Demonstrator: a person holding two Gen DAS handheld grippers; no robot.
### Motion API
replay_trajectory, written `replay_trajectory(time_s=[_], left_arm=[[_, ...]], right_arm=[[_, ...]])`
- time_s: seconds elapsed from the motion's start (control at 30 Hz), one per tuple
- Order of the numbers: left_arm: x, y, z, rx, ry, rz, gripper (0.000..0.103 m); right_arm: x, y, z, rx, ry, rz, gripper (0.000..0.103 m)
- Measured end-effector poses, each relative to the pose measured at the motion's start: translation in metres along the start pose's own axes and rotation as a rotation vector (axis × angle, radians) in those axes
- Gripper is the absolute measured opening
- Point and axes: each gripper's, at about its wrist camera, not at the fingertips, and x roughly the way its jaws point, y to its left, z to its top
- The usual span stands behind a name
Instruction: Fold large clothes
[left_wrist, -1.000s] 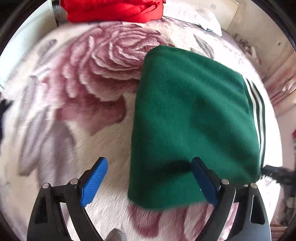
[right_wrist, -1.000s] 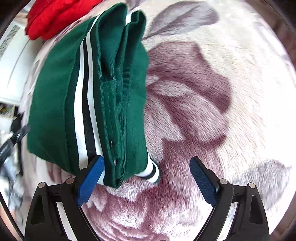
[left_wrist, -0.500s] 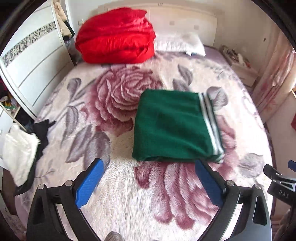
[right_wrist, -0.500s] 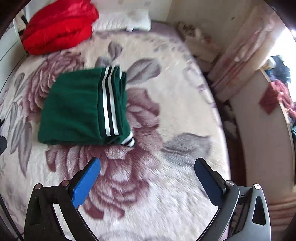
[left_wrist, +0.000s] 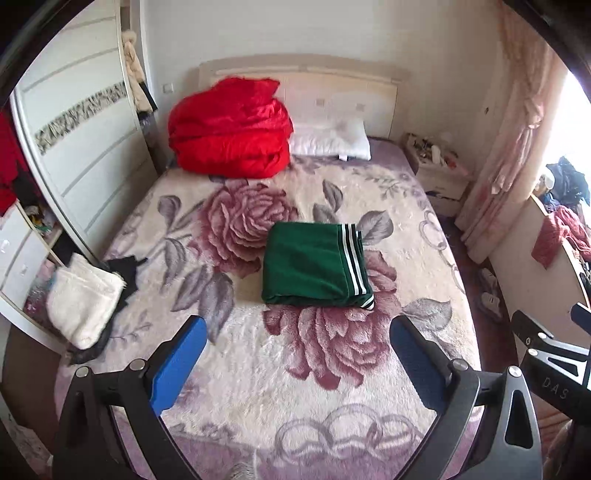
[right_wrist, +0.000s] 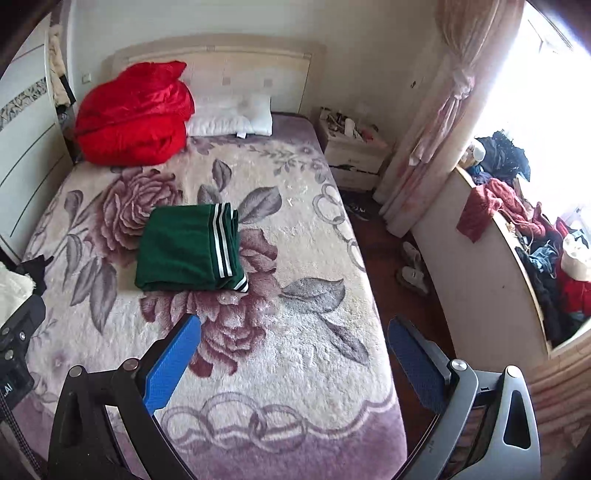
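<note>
A green garment (left_wrist: 314, 264) with white and black stripes lies folded into a flat rectangle in the middle of the bed (left_wrist: 258, 387); it also shows in the right wrist view (right_wrist: 188, 249). My left gripper (left_wrist: 299, 332) is open and empty, held well back above the foot of the bed. My right gripper (right_wrist: 295, 332) is open and empty, also far back from the garment. Part of the right gripper shows at the right edge of the left wrist view.
A red quilt (left_wrist: 229, 129) and a white pillow (left_wrist: 332, 140) lie at the headboard. White and black clothes (left_wrist: 85, 299) sit at the bed's left edge. A nightstand (right_wrist: 351, 151), curtain (right_wrist: 424, 129) and cluttered counter (right_wrist: 524, 236) stand on the right.
Both grippers have pulled far back and up from the folded green garment. It lies where it was, now small in both views.
</note>
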Motion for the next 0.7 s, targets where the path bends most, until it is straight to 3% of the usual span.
replay_trajectory(time_s=[0.37,0.7], left_arm=[[-0.123,0.000,-0.026,-0.002,-0.104,0.024,0.101],[-0.160,0.002,-0.040,-0.009,-0.144,0.041,0.101]], right_arm=[[-0.147,-0.049,-0.021,-0.001,-0.125,0.039,0.102],[-0.215,-0.066,-0.045,-0.004,-0.199,0.056,0.103]])
